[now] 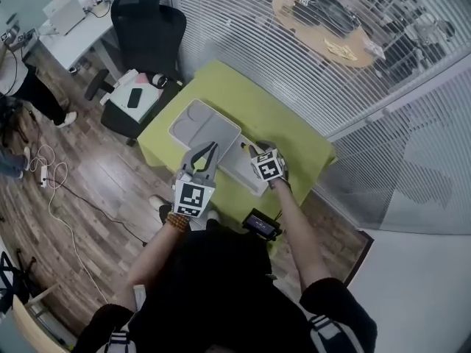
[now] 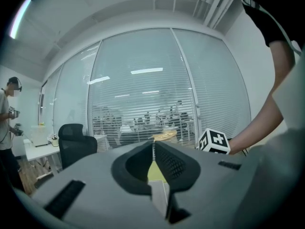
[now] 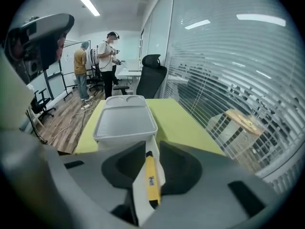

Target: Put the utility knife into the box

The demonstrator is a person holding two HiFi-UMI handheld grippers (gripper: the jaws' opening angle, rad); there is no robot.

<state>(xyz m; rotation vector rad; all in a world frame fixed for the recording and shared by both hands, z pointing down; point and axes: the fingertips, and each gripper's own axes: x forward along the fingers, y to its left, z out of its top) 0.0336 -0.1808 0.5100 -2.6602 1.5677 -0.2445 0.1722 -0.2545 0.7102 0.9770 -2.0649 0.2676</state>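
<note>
The yellow utility knife (image 3: 151,178) sits lengthwise between the jaws of my right gripper (image 3: 152,149), which is shut on it. Right under the knife a white box edge (image 3: 139,194) shows through the gap. Beyond it lies the flat white box lid (image 3: 125,119) on the green table (image 3: 178,123). In the head view my right gripper (image 1: 256,151) hangs over the narrow white box (image 1: 243,171), with the lid (image 1: 204,126) to its left. My left gripper (image 1: 211,150) is over the table's near edge, shut and empty; its tips (image 2: 153,146) meet over the green top.
A black office chair (image 1: 147,31) and a small white side table (image 1: 131,98) stand left of the green table. A black device (image 1: 262,224) sits at the near table edge. Glass walls with blinds run behind. Two people stand far off (image 3: 107,56); cables lie on the wooden floor (image 1: 51,171).
</note>
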